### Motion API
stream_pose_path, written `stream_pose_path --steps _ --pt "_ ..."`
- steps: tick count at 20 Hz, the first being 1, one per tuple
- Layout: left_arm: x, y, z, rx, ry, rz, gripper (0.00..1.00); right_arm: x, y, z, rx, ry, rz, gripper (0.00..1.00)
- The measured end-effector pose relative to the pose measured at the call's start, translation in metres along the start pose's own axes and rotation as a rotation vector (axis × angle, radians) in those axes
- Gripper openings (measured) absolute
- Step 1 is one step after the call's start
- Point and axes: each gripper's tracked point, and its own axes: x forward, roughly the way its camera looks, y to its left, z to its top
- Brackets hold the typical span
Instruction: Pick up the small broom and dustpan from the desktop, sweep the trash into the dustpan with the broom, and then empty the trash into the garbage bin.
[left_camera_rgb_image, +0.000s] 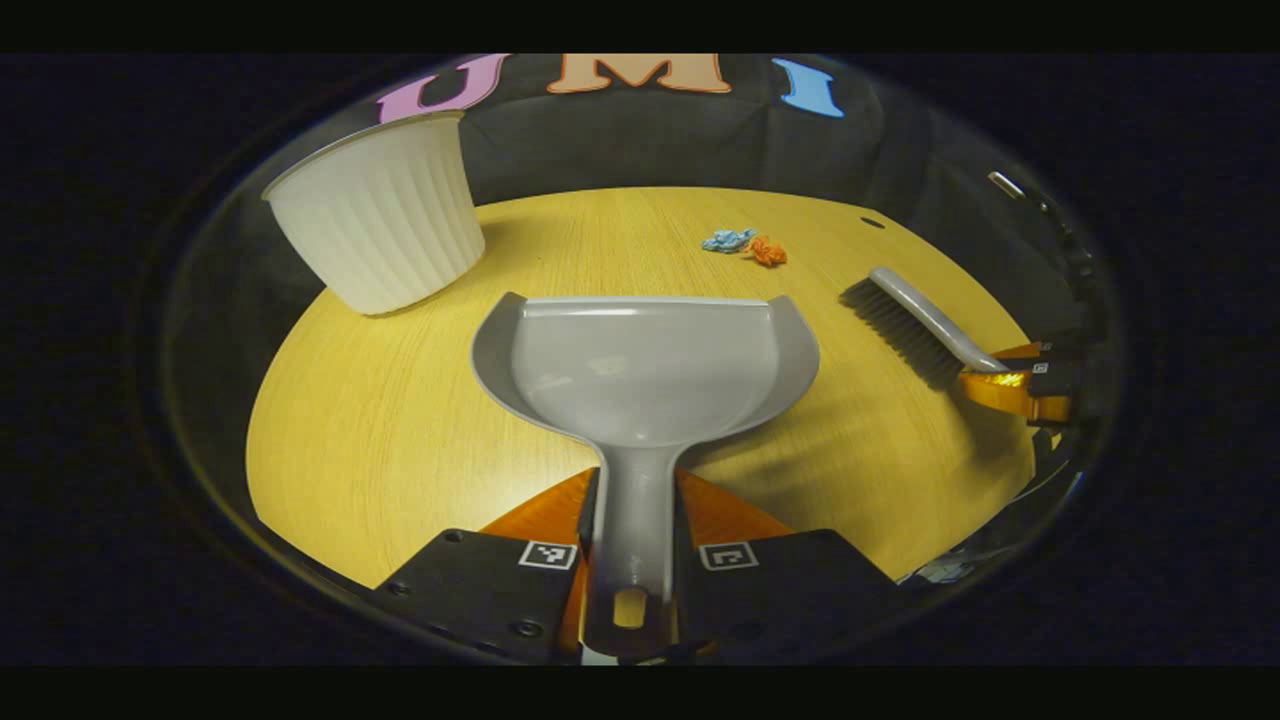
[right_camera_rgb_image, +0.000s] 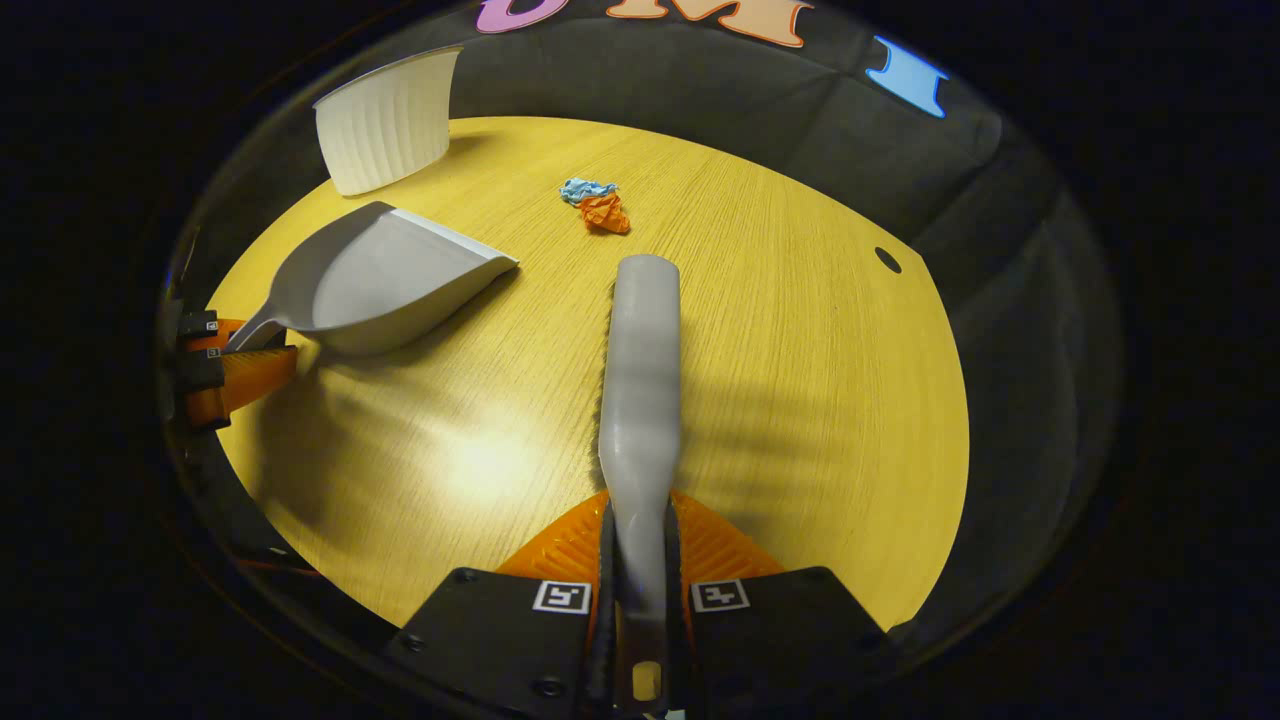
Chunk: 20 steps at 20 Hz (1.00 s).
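Dustpan (left_camera_rgb_image: 645, 370) handle clamped in left gripper (left_camera_rgb_image: 632, 560), pan facing the trash (left_camera_rgb_image: 745, 246) beyond its lip; bin (left_camera_rgb_image: 378, 215) beside. Light, stiff plastic; handle suits the grip.

Right gripper (right_camera_rgb_image: 640, 575) pinches broom (right_camera_rgb_image: 642, 380) handle, trash (right_camera_rgb_image: 597, 205) just past its tip on the surface (right_camera_rgb_image: 800, 380).

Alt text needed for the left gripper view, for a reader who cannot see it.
The left gripper clamps the handle of a grey dustpan above a wooden table. Beyond lie blue and orange paper scraps, a white ribbed bin at left, and the broom held by the right gripper.
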Motion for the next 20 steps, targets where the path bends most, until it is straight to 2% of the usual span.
stream_pose_path --steps 2,4,8,10,12,13,15,18,20 --pt "0.000 0.001 0.008 0.015 -0.015 -0.028 0.26 -0.003 0.000 0.003 0.019 -0.001 0.019 0.17" --pt "0.006 0.005 0.021 0.059 -0.035 -0.051 0.23 -0.010 -0.009 0.017 0.046 -0.066 0.013 0.14" --pt "0.019 0.007 0.058 0.170 -0.099 -0.097 0.23 -0.014 -0.035 0.061 0.103 -0.126 -0.009 0.13" --pt "0.029 0.003 0.068 0.226 -0.079 -0.138 0.23 -0.003 -0.045 0.086 0.106 -0.123 -0.021 0.13" --pt "0.039 0.004 0.072 0.286 -0.041 -0.155 0.21 0.014 -0.052 0.107 0.083 -0.105 -0.035 0.13" --pt "0.043 0.005 0.071 0.310 -0.024 -0.162 0.23 0.020 -0.054 0.115 0.066 -0.090 -0.040 0.13" --pt "0.050 0.003 0.076 0.328 -0.027 -0.185 0.21 0.029 -0.054 0.134 0.033 -0.072 -0.039 0.13" --pt "0.055 0.002 0.077 0.336 -0.008 -0.210 0.23 0.045 -0.051 0.158 -0.030 -0.045 -0.034 0.10" --pt "0.059 0.005 0.075 0.341 0.003 -0.215 0.25 0.052 -0.045 0.167 -0.104 -0.021 -0.022 0.13"
